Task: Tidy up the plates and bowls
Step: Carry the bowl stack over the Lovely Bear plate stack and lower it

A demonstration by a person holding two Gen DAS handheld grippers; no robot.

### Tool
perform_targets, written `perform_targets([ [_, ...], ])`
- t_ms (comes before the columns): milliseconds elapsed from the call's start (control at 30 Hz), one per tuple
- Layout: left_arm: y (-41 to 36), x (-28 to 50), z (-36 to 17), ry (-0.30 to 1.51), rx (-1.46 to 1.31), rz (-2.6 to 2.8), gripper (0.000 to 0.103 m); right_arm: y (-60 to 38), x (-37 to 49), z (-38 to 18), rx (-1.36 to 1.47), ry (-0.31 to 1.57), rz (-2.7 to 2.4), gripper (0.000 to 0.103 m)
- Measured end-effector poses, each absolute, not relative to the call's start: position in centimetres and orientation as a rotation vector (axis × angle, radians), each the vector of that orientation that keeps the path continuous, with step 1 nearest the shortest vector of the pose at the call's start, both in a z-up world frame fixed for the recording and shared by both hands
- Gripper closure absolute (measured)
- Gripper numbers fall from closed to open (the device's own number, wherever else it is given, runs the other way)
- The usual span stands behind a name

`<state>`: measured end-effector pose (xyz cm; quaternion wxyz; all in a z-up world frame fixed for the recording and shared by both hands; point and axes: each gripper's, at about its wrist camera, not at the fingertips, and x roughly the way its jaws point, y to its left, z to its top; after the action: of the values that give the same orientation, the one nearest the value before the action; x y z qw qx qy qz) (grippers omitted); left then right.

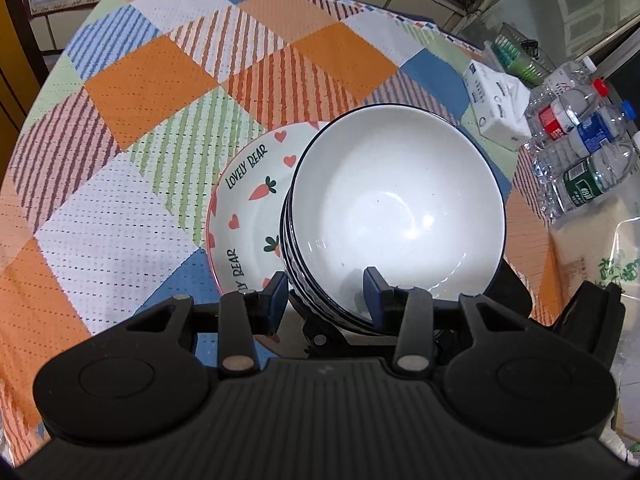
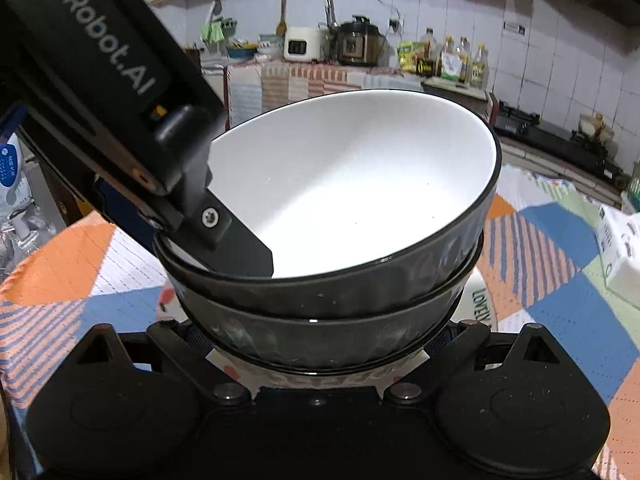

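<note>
Patchwork tablecloth (image 1: pixel 168 92) — stacked white, dark-rimmed bowls (image 1: pixel 396 208)

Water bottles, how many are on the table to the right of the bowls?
4: red-capped bottle, white-capped bottle behind it, blue-capped bottle and green-labelled bottle nearest, all lying clustered at the table's right edge. More may lie outside the frame.

Left gripper (image 1: pixel 326 292): matte black ribbed housing, two round raised discs, black link arms with silver pivot pins, blue fingers (image 1: pixel 374 284). Seen from the right wrist, its body bears white "GenRobot.AI" lettering and one silver screw. Right gripper (image 2: pixel 320 336): same black housing, discs and pins.
</note>
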<state>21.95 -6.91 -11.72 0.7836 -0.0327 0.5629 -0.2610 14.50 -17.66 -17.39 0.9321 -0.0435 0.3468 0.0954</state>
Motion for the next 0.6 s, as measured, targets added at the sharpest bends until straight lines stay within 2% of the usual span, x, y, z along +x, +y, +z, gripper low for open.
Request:
perform_targets([
  [600,-7.92,22.20,-12.19,1.149,-0.028,-0.543,0.064,-18.09,15.21,-18.48,-0.058,0.724,0.176,0.004],
])
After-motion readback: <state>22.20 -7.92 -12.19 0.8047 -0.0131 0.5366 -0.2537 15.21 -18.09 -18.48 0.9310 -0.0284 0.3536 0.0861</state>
